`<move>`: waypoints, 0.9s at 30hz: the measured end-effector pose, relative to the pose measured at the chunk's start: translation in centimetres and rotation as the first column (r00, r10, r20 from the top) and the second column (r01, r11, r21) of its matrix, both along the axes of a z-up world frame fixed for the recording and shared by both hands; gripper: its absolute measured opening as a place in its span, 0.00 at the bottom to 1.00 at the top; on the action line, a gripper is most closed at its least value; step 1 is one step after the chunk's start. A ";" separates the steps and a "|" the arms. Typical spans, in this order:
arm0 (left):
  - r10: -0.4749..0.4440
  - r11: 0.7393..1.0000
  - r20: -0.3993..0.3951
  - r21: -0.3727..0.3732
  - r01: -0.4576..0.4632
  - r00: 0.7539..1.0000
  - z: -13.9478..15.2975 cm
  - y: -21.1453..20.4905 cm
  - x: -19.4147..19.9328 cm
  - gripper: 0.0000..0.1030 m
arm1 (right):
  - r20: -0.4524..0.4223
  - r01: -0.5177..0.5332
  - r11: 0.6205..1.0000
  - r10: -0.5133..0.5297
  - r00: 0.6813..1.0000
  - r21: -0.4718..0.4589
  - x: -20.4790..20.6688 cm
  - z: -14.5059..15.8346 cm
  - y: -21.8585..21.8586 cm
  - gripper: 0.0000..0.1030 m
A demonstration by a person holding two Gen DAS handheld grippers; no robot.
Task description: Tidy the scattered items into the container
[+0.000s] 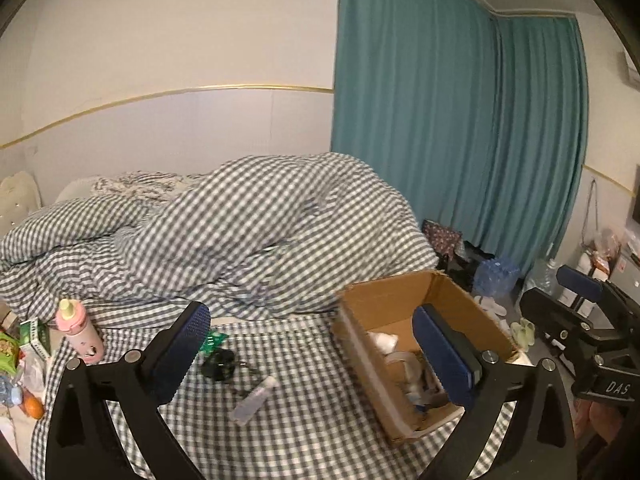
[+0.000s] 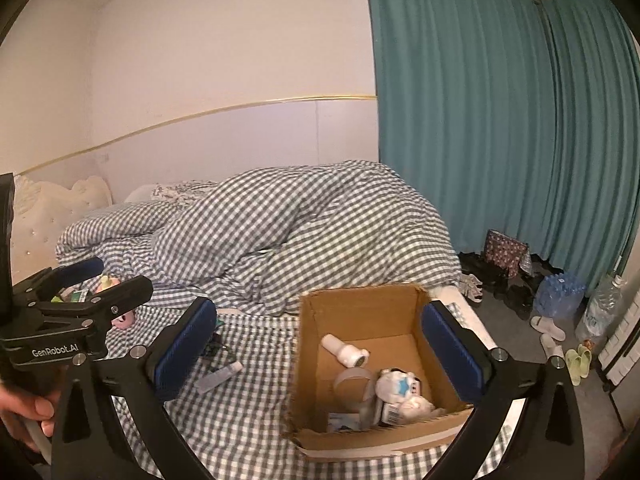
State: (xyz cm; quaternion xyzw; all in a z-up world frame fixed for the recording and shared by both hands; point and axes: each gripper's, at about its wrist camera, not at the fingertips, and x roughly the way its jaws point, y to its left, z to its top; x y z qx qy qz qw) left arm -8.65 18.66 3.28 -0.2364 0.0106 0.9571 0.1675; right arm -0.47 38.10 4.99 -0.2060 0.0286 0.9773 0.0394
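Teal curtain (image 2: 500,120) fills right half of frame, floor to ceiling. Crumpled grey-checked duvet (image 2: 304,232) heaped mid-frame on the bed (image 1: 280,432). Cream tufted headboard (image 2: 52,208) at left edge. Gold trim strip (image 1: 160,96) runs across white wall. On the floor at lower right: pack of water bottles (image 2: 560,296), patterned bag (image 2: 505,250), pale green slippers (image 2: 578,360), white slippers (image 2: 549,328).

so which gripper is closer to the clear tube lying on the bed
Left. The left gripper hangs open just above the clear tube; the right gripper is open over the cardboard box, right of the tube.
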 end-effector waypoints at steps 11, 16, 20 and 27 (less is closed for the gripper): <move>0.099 0.995 0.004 0.012 -0.099 0.995 -0.6 -5.8 -0.9 1.00 | 0.006 -0.075 0.997 0.074 0.997 0.018 -1.8 0.1 -4.6 1.00; 0.133 0.991 0.000 0.014 -0.133 0.991 -0.7 -8.2 -0.9 1.00 | 0.011 -0.100 0.995 0.100 0.995 0.017 -2.7 -0.2 -6.3 1.00; 0.163 0.987 -0.001 0.005 -0.163 0.987 -1.0 -10.1 -1.0 1.00 | 0.016 -0.126 0.992 0.126 0.992 0.011 -3.4 -0.6 -8.0 1.00; 0.212 0.977 0.004 0.014 -0.212 0.977 -1.5 -13.8 -1.3 1.00 | 0.028 -0.169 0.986 0.168 0.985 0.011 -5.3 -1.3 -11.1 1.00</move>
